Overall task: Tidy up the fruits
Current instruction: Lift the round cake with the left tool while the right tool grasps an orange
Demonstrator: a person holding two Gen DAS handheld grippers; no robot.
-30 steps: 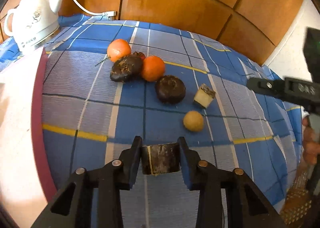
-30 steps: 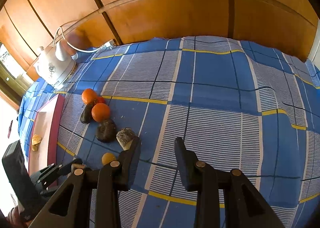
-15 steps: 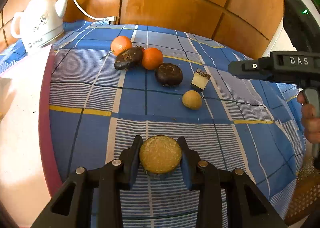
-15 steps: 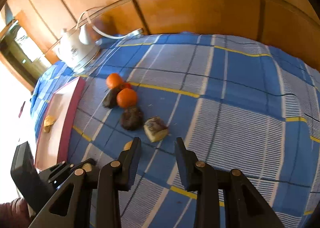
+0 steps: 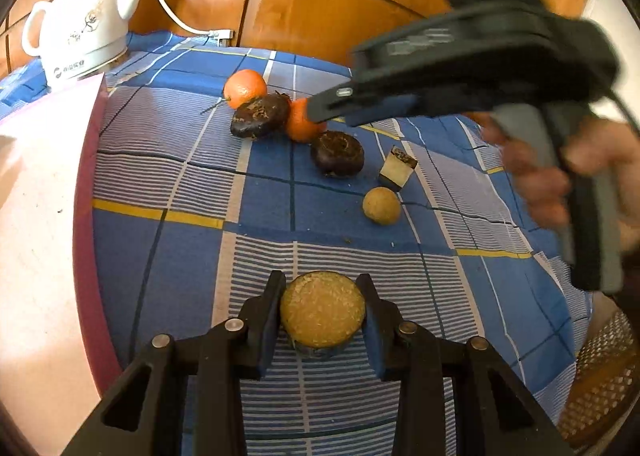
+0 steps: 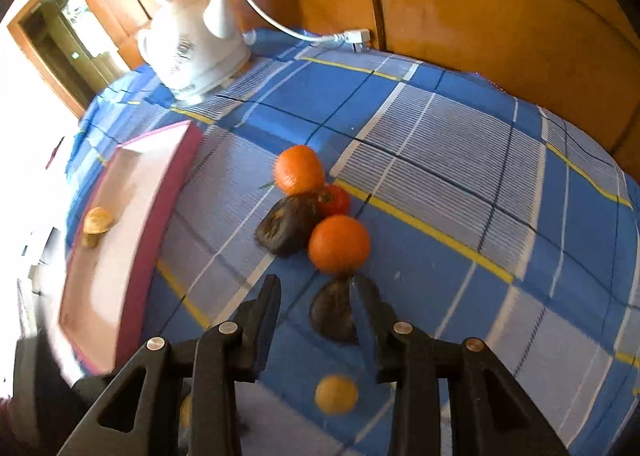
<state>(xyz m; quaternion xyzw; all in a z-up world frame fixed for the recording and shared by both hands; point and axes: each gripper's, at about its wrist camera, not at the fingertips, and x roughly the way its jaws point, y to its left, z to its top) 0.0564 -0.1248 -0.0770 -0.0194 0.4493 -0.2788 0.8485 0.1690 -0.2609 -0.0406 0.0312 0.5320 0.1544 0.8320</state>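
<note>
My left gripper (image 5: 320, 283) is shut on a round yellow-faced fruit piece (image 5: 322, 314) low over the blue checked cloth. Beyond it lie two oranges (image 5: 245, 87) (image 5: 302, 124), two dark wrinkled fruits (image 5: 260, 120) (image 5: 338, 152), a cut wedge (image 5: 398, 168) and a small yellow ball (image 5: 381, 205). My right gripper (image 6: 316, 287) hovers over this cluster with its jaws opening and nothing between them. A dark fruit (image 6: 332, 312) lies on the cloth just behind its right finger. An orange (image 6: 339, 244) sits just ahead, and the yellow ball (image 6: 336, 394) is below.
A pink tray (image 6: 132, 256) with a red rim lies left of the fruit, holding a pale fruit piece (image 6: 96, 222). A white kettle (image 6: 192, 48) with a cord stands at the back left. Wooden panels close off the back. A red fruit (image 6: 334, 200) sits among the cluster.
The right gripper swung left over the fruit cluster, rolling as it went. The piece in the left gripper now shows its round yellow face instead of its dark side.
</note>
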